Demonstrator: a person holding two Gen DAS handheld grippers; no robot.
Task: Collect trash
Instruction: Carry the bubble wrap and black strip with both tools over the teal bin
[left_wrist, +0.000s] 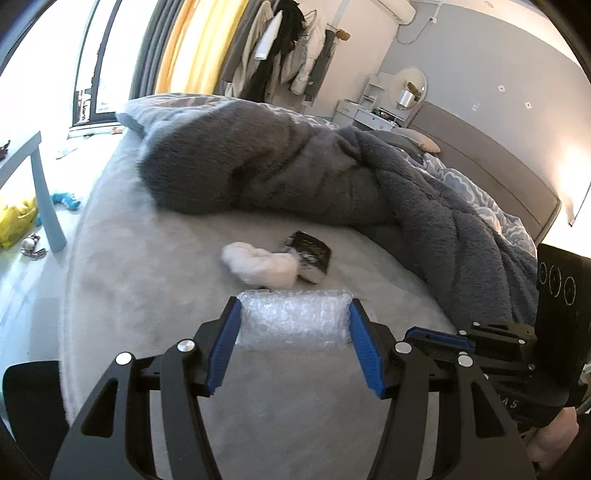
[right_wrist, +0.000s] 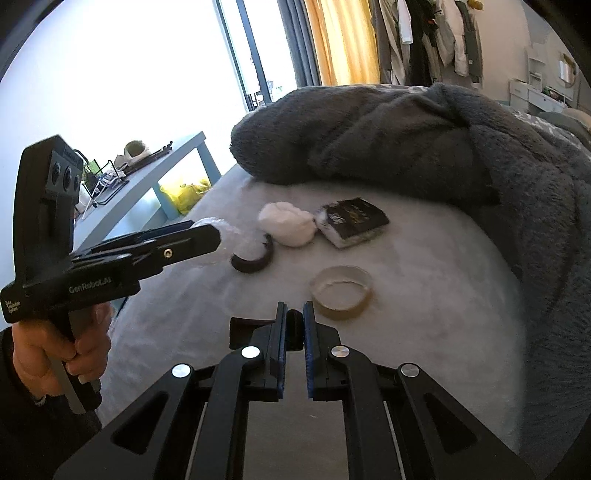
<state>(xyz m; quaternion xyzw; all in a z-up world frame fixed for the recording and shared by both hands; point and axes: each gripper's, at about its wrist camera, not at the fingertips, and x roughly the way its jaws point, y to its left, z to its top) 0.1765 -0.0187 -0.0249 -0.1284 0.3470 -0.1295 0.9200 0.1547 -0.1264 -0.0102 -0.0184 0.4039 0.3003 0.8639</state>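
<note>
On the pale grey fleece bedcover (left_wrist: 147, 295), the left gripper (left_wrist: 294, 320) has its blue-padded fingers (left_wrist: 225, 343) spread around a clear crumpled bubble-wrap pouch (left_wrist: 293, 319), one pad pressing each end, so the pouch is clamped between them. Beyond the fingertips and a little left of centre lies a white crumpled tissue wad (left_wrist: 258, 264); touching its right side is a black glossy snack wrapper with a white edge (left_wrist: 312, 254). Farther beyond, a dark grey fluffy blanket (left_wrist: 280, 170) is heaped across the bed. Off to the left of the fingers, on the floor, a pale blue table leg (left_wrist: 46, 199) stands next to a yellow plastic bag (left_wrist: 14, 221).

In the right wrist view, the left gripper (right_wrist: 210, 230) comes in from the left, with the bubble-wrap pouch (right_wrist: 231, 236) at its tip. Just beyond that tip and touching the pouch lies a black curved plastic piece (right_wrist: 255, 260), then the tissue wad (right_wrist: 288, 223) and the wrapper (right_wrist: 351, 221) beside it to the right. The right gripper (right_wrist: 294, 315) has its fingers (right_wrist: 280, 332) drawn nearly together around a small black object (right_wrist: 294, 328), apparently pinching it; what it is cannot be told. Just ahead and right of these fingertips, a clear adhesive tape roll (right_wrist: 341, 291) lies flat on the bedcover (right_wrist: 424, 295).
</note>
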